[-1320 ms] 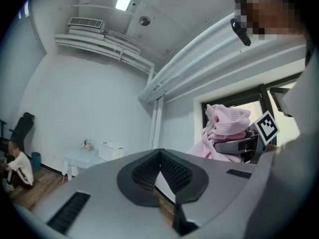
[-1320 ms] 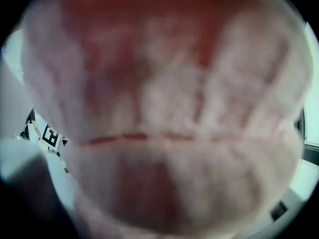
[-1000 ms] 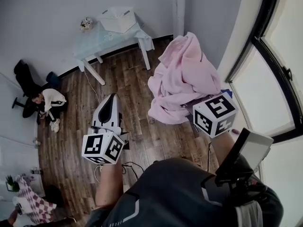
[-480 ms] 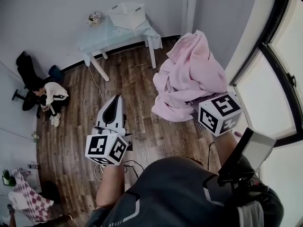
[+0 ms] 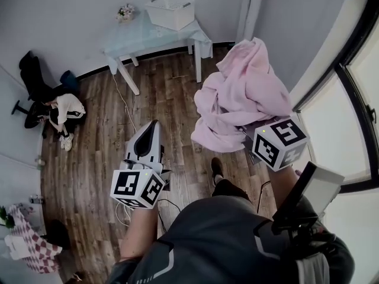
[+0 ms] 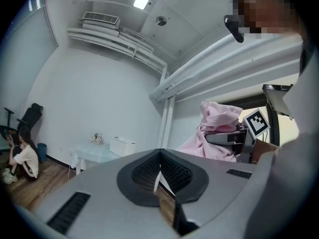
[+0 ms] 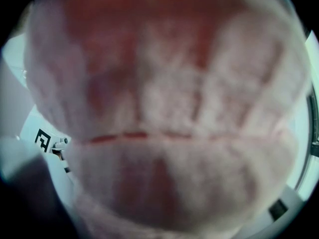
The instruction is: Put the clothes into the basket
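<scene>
1. The left gripper (image 6: 159, 176), jaws pressed together and empty, points out over the wooden floor (image 5: 172, 99).
2. The right gripper (image 5: 269, 142) carries the pink garment (image 5: 243, 96) in a raised heap. Cloth smothers its camera, so it appears clamped on a thick bunch.
3. A seated person (image 5: 65, 111) is on the floor at left.
4. The white basket (image 5: 170, 10) stands on the pale table (image 5: 127, 37) by the far wall, well apart from the garment.

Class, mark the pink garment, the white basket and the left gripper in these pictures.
pink garment (image 5: 243, 93), head view, middle of the bunched cloth
white basket (image 5: 172, 19), head view, its front wall
left gripper (image 5: 155, 124), head view, tip of its shut jaws
</scene>
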A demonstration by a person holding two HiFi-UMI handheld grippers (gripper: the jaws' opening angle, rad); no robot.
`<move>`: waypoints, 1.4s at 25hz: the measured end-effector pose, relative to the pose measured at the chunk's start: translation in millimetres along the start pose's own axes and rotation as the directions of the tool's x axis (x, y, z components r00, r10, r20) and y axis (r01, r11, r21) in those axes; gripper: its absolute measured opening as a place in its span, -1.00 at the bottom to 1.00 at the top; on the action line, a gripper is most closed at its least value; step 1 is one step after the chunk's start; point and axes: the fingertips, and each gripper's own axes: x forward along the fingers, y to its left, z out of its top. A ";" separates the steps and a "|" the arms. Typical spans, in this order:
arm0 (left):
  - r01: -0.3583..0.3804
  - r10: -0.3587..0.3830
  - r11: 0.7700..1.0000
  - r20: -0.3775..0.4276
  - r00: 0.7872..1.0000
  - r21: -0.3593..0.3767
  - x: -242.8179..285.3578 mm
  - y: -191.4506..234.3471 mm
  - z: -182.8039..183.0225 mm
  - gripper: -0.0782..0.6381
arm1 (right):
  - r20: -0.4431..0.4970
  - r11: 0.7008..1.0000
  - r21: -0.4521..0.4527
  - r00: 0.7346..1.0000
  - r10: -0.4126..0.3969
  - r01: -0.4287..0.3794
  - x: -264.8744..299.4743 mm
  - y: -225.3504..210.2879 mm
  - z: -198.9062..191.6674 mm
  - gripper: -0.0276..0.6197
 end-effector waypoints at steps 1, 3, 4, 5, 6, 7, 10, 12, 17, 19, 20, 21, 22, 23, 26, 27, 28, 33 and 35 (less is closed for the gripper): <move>-0.003 0.003 1.000 -0.003 1.000 0.005 7.8 5.4 -1.7 -0.76 | 0.005 1.000 -0.005 1.000 0.003 -0.003 9.6 -4.4 -0.4 0.14; -0.026 0.026 1.000 -0.011 1.000 0.014 21.3 19.3 -5.0 -0.76 | 0.013 1.000 -0.009 1.000 0.028 -0.028 32.0 -10.0 -2.1 0.14; -0.042 0.042 0.999 -0.012 0.999 0.014 28.1 27.1 -5.6 -0.76 | 0.016 0.999 -0.006 0.999 0.048 -0.048 43.9 -12.5 -2.4 0.14; -0.058 0.058 0.998 -0.010 0.998 0.014 36.6 35.2 -4.2 -0.76 | 0.022 0.998 -0.003 0.997 0.068 -0.068 56.5 -16.2 -1.0 0.14; -0.071 0.071 0.997 -0.006 0.997 0.015 47.7 43.7 -0.9 -0.76 | 0.028 0.996 -0.001 0.996 0.086 -0.086 70.6 -21.7 2.1 0.14; -0.082 0.082 0.996 -0.002 0.997 0.021 61.9 53.1 3.7 -0.76 | 0.035 0.995 -0.002 0.994 0.099 -0.099 87.4 -29.5 6.4 0.14; -0.114 0.114 0.992 -0.004 0.993 0.046 128.7 89.1 18.0 -0.76 | 0.045 0.992 -0.015 0.991 0.130 -0.129 159.9 -70.3 19.6 0.14; -0.138 0.139 0.989 -0.011 0.990 0.049 173.0 112.1 25.3 -0.76 | 0.039 0.988 -0.020 0.988 0.151 -0.150 205.8 -98.4 26.9 0.14; -0.151 0.152 0.987 -0.016 0.988 0.055 184.0 119.8 34.3 -0.76 | 0.051 0.987 -0.025 0.986 0.159 -0.158 217.4 -105.1 37.7 0.14; -0.143 0.145 0.988 -0.019 0.989 0.065 181.5 117.4 37.3 -0.76 | 0.057 0.988 -0.033 0.987 0.150 -0.149 215.7 -103.5 41.6 0.14; -0.140 0.142 0.988 -0.018 0.990 0.070 182.3 117.4 39.4 -0.76 | 0.057 0.989 -0.034 0.987 0.149 -0.147 217.1 -103.7 43.4 0.14; -0.138 0.139 0.988 -0.016 0.990 0.074 185.0 118.7 41.7 -0.76 | 0.055 0.988 -0.034 0.987 0.149 -0.148 219.9 -105.1 44.9 0.14; -0.137 0.139 0.988 -0.014 0.990 0.077 189.5 121.3 43.6 -0.76 | 0.053 0.988 -0.033 0.987 0.151 -0.150 223.7 -107.2 45.8 0.14; -0.138 0.139 0.987 -0.012 0.990 0.076 194.5 124.5 45.0 -0.76 | 0.051 0.988 -0.034 0.987 0.154 -0.152 227.3 -109.5 46.3 0.14; -0.133 0.134 0.989 -0.010 0.991 0.065 196.5 127.3 48.8 -0.76 | 0.047 0.988 -0.046 0.988 0.148 -0.146 224.6 -108.1 50.6 0.14; -0.130 0.131 0.990 -0.011 0.991 0.062 194.4 126.5 49.9 -0.76 | 0.044 0.989 -0.049 0.988 0.145 -0.142 221.4 -106.5 52.5 0.14; -0.131 0.132 0.990 -0.012 0.991 0.061 197.4 127.7 50.3 -0.76 | 0.040 0.988 -0.051 0.989 0.145 -0.143 223.0 -109.2 53.3 0.14; -0.188 0.190 0.980 -0.028 0.981 0.058 302.1 175.5 37.7 -0.76 | 0.015 0.981 -0.039 0.982 0.190 -0.189 319.3 -190.9 35.8 0.14; -0.195 0.198 0.979 -0.042 0.979 0.062 314.5 186.3 32.3 -0.76 | 0.016 0.980 -0.025 0.980 0.199 -0.198 335.0 -199.1 30.2 0.14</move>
